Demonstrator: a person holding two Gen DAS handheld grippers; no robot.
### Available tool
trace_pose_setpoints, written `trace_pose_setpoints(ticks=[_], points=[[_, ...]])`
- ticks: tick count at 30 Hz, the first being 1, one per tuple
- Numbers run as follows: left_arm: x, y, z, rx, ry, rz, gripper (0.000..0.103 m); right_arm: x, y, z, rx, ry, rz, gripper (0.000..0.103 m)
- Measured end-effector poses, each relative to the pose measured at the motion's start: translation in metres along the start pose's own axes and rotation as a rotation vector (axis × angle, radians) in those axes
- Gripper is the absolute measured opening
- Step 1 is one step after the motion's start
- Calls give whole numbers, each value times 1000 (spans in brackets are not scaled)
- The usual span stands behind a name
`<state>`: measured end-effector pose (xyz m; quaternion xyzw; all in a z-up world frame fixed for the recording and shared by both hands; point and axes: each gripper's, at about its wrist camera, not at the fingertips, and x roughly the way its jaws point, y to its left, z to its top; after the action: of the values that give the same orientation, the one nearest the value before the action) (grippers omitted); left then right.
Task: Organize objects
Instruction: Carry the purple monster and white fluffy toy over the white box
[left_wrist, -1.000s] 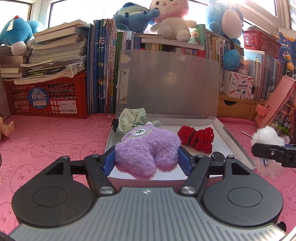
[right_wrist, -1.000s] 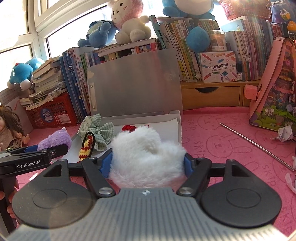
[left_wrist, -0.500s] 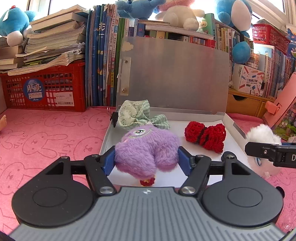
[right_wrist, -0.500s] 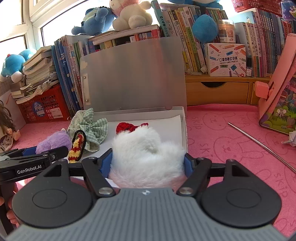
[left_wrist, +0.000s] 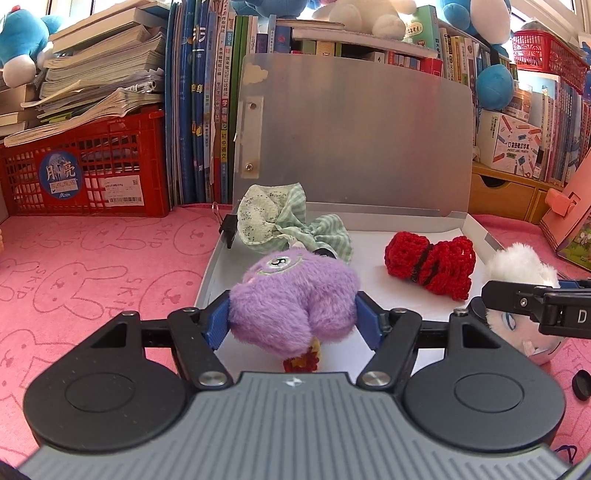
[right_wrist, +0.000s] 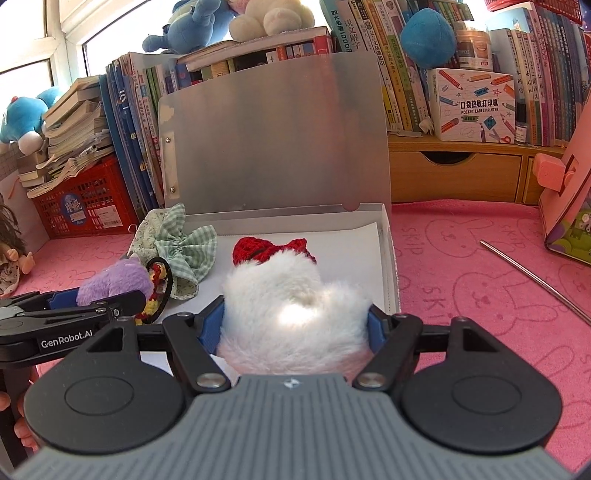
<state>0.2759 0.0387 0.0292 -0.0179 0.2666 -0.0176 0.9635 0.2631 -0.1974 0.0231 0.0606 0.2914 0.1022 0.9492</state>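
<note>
Purple plush toy (left_wrist: 291, 295) is being pinched in my left gripper (left_wrist: 291, 319) over the open box (right_wrist: 389, 258); beside it, my right gripper (right_wrist: 295, 325) is squeezing a white plush (right_wrist: 295, 295) above the box's near edge.

left gripper (left_wrist: 293, 325) advancing with purple plush (left_wrist: 291, 299) over the box (left_wrist: 476, 229) interior | right gripper (right_wrist: 295, 328) bringing white plush (right_wrist: 291, 310) closer to the red bow (right_wrist: 271, 249)
</note>
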Motion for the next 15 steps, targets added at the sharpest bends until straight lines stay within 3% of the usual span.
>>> trace_pose_setpoints(ticks=[15], points=[[29,3,2,2,26,17,73,28,-13,11,-3,29,-47,74]])
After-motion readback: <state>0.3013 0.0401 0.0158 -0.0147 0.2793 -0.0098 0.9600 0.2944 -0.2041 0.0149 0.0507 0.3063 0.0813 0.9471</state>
